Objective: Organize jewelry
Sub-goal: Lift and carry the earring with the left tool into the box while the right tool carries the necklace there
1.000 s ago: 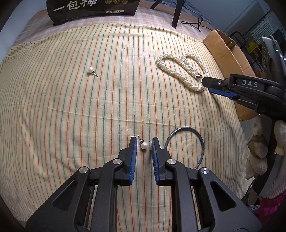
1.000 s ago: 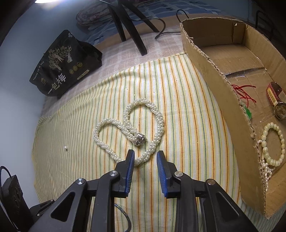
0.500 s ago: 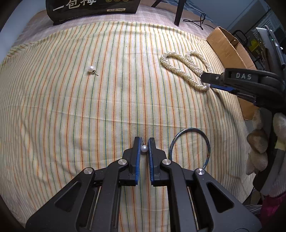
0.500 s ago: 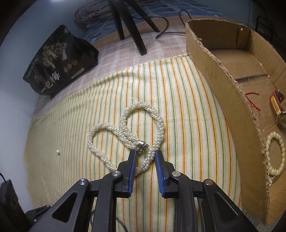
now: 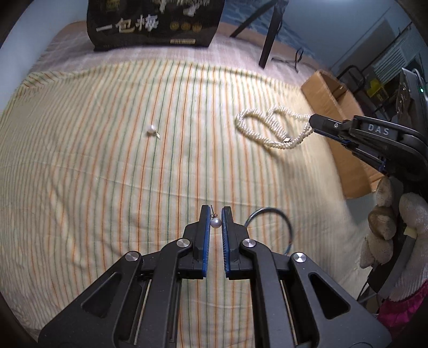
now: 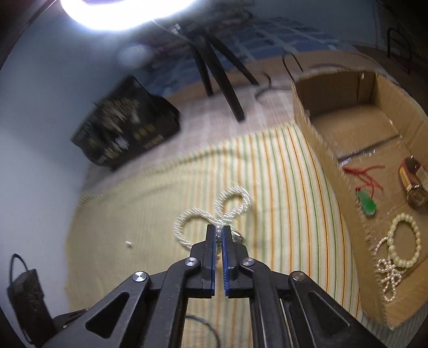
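Pearl stud earring (image 5: 215, 223), round and glossy, clamped in left gripper (image 5: 214, 217), now lifted off striped cloth (image 5: 107, 166). Right gripper (image 6: 218, 235) pinches braided pearl necklace (image 6: 214, 214), raising one end.

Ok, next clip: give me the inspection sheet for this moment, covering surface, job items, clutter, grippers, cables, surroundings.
Surface: striped cloth over a plain mat.
Job's things: pearl earring between the left fingers; second earring loose on the cloth; pearl necklace partly lifted; blue bangle flat on the cloth; cardboard box holding a pearl bracelet, green pendant and more.
Clutter: black printed bag.
Grippers: left gripper shut on the earring; right gripper shut on the necklace.
Cables: black cable beyond the cloth.
Surroundings: tripod legs, bright lamp.
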Action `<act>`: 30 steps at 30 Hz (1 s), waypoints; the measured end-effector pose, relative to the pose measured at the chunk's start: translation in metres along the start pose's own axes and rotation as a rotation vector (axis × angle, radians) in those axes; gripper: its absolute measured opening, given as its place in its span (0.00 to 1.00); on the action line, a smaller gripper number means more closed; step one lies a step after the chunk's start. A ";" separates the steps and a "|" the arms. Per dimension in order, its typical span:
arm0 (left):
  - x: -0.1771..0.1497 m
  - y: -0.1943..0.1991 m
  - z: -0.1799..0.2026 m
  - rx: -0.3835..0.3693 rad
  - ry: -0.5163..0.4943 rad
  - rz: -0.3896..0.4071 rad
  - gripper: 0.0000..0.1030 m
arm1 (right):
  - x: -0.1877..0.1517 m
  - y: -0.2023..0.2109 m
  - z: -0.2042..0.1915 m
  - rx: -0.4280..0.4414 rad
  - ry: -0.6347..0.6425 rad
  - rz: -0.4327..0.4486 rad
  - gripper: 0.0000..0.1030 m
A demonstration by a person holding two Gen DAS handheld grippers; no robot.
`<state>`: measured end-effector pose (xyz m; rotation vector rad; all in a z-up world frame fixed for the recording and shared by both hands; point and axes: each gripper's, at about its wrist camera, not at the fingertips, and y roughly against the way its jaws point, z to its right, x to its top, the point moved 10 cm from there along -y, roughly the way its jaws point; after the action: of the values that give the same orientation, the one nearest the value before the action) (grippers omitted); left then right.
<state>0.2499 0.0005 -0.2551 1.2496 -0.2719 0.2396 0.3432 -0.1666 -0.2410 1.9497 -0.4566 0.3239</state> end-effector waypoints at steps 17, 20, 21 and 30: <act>0.018 0.037 0.031 -0.043 -0.035 0.104 0.06 | 0.030 0.069 -0.038 0.058 0.087 0.164 0.01; 0.020 0.042 0.039 -0.057 -0.039 0.116 0.06 | 0.037 0.084 -0.047 0.071 0.107 0.197 0.01; 0.022 0.045 0.044 -0.063 -0.042 0.122 0.06 | 0.039 0.089 -0.048 0.074 0.110 0.208 0.01; 0.038 0.054 0.077 -0.106 -0.068 0.162 0.06 | 0.055 0.134 -0.049 0.093 0.127 0.297 0.01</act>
<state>0.2622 -0.0552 -0.1714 1.1328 -0.4395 0.3180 0.3301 -0.1803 -0.0888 1.9372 -0.6586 0.6647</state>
